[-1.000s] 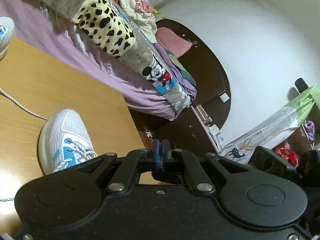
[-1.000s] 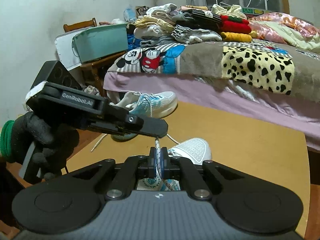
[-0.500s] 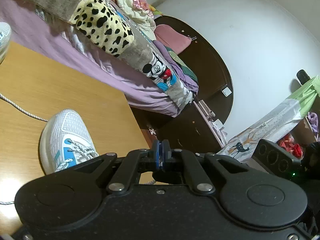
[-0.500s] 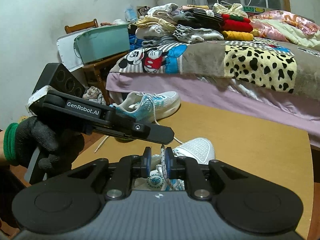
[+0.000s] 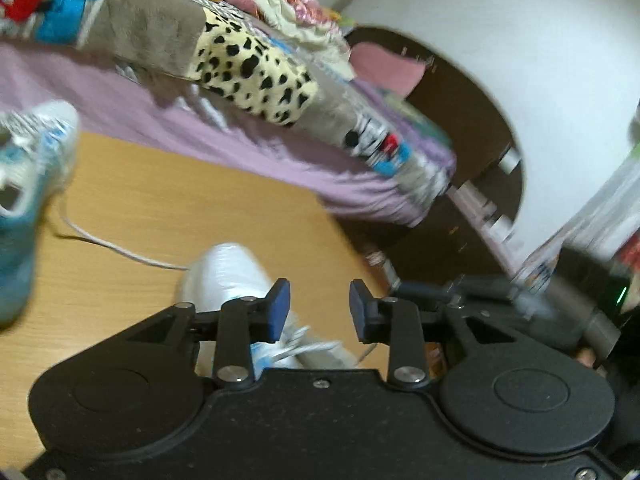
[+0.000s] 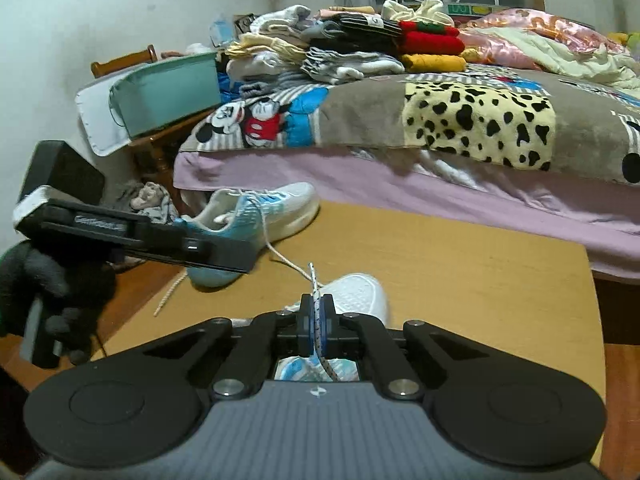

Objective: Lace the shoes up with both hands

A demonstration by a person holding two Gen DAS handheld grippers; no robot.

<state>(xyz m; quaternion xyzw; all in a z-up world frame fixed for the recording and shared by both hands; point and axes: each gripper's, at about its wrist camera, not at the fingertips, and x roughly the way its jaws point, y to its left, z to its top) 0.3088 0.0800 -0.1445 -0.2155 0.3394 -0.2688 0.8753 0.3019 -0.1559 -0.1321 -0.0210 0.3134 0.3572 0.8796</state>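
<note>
- Between my right jaws sits the lace [image 6: 316, 312], pinched tight by the right gripper [image 6: 316, 322]; its white cord rises past the fingertips and runs down behind them toward the shoe.
- Just beyond and below those jaws is the near shoe [image 6: 358, 292], white with blue at the eyelets, toe pointing away from me on the table [image 6: 460, 280].
- My left gripper [image 5: 318, 308] stands with its jaws wide apart and nothing between them; the blue pads [image 5: 278, 310] are bare.
- Under and ahead of the left jaws I see the same near shoe's toe, with crossed lacing showing in the gap.
- The left view is smeared, so I can't say for sure whether any strand touches the left pads.
- Far left of the right jaws lies the second shoe [image 6: 256, 216], blue and white, its loose cord trailing across the table toward the near shoe.
- A gloved hand [image 6: 52, 280] holds the left gripper beside that second shoe.
- Beyond the table is a bed [image 6: 440, 184].
</note>
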